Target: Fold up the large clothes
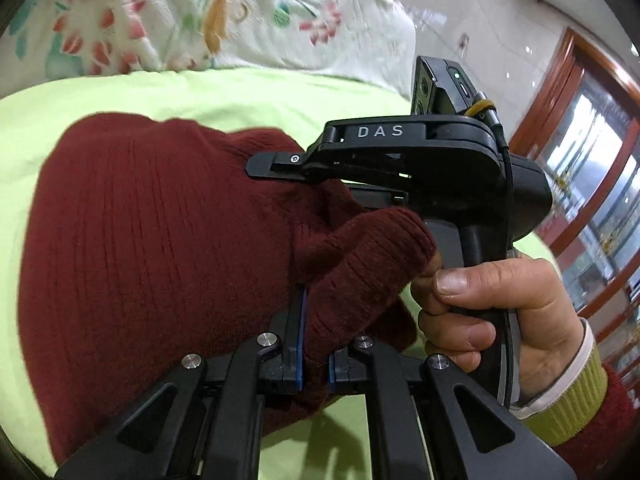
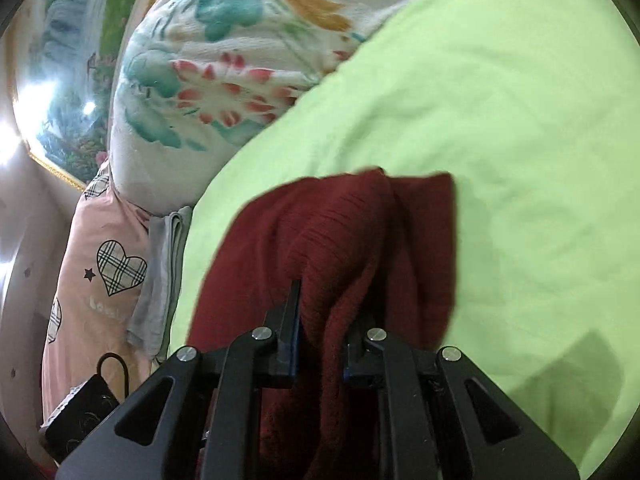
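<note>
Two grippers, one dark red sweater [image 1: 152,240]. Left gripper [image 1: 316,344] nearly closed, pinching a sweater cuff between its blue pads. Right gripper [image 2: 320,344] clamped on a thick bunched fold of the same sweater, jaws narrowly apart. One hand [image 1: 512,312] grips the right handle. Sweater lies on one green sheet [image 2: 500,120]; one floral quilt [image 2: 224,60] behind.

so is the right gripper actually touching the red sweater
Touching. The right wrist view shows a fold of the red sweater bunched between the right gripper, with both pads pressed into the knit.
</note>
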Tool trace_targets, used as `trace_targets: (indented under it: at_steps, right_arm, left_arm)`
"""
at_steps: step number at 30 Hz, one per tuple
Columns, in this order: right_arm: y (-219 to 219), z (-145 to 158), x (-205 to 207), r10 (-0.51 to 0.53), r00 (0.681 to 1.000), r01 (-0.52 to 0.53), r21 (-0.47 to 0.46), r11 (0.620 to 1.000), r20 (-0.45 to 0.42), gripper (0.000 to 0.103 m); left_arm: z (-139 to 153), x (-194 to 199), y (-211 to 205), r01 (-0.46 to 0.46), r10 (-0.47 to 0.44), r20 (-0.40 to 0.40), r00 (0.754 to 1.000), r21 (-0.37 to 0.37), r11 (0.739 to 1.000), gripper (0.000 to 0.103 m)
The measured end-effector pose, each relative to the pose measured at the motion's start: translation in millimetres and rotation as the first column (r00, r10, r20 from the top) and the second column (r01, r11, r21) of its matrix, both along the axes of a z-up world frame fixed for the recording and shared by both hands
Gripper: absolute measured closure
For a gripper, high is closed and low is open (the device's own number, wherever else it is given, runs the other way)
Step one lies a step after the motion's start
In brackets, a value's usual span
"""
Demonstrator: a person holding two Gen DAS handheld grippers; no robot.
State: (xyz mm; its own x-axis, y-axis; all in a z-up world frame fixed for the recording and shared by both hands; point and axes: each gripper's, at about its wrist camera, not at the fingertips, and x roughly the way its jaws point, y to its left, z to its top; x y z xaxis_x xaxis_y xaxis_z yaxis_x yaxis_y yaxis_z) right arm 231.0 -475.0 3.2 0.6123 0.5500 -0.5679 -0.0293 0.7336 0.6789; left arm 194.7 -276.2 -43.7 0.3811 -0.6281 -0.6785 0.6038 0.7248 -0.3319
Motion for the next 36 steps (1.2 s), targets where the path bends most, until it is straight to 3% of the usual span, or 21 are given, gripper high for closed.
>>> trace_targets:
  at_steps: [9,13,15,18,21,22,23,24,28,31,36]
  right_arm:
    - [2,12,-15,-0.028,0.997,0.032,-0.065,0.997,0.069,0.088]
    - [-2,-2,-17,-0.060,0.998,0.062,-0.062,0.996,0.035,0.088]
    - [-1,-1,-20,-0.062,0.998,0.064,-0.061,0.996,0.033,0.088]
    - [0,6,-26,-0.065,0.997,0.067,-0.071,0.995,0.029,0.077]
    - [-7,14,-37,-0.084,0.996,0.087,-0.070,0.994,0.041,0.054]
    - [-10,18,-44,-0.099,0.994,0.103,-0.078,0.992,0.053,0.041]
    - [-12,19,-47,-0.111,0.992,0.116,-0.086,0.990,0.058,0.034]
    - [-14,21,-52,-0.122,0.991,0.128,-0.091,0.988,0.062,0.027]
    - [-17,15,-56,-0.098,0.995,0.100,-0.055,0.993,0.027,0.026]
    - [-16,10,-54,-0.088,0.996,0.088,-0.062,0.994,0.000,0.026]
    - [-15,4,-46,-0.064,0.998,0.063,-0.059,0.996,-0.024,0.025]
  left_arm:
    - [3,-5,0,0.041,-0.041,0.016,0.999,0.003,0.999,0.097]
    - [-5,-3,-6,0.057,-0.057,0.003,0.998,0.034,0.998,0.095]
    - [-1,-5,-1,0.060,-0.060,-0.007,0.998,0.032,0.998,0.089]
    - [8,-10,23,0.068,-0.069,-0.068,0.995,-0.016,0.998,0.068]
    - [20,-12,58,0.034,-0.042,-0.097,0.994,-0.085,0.996,0.053]
    - [24,-13,70,0.012,-0.020,-0.092,0.996,-0.091,0.996,0.039]
    - [28,-12,81,-0.019,0.011,-0.081,0.997,-0.095,0.995,0.033]
    - [32,-7,93,-0.050,0.042,-0.078,0.996,-0.109,0.993,0.033]
    - [35,16,121,-0.110,0.093,-0.119,0.988,-0.139,0.984,0.032]
    - [31,43,131,-0.209,0.197,-0.139,0.971,-0.085,0.974,0.026]
    - [10,82,151,-0.256,0.209,-0.267,0.941,-0.159,0.953,0.021]
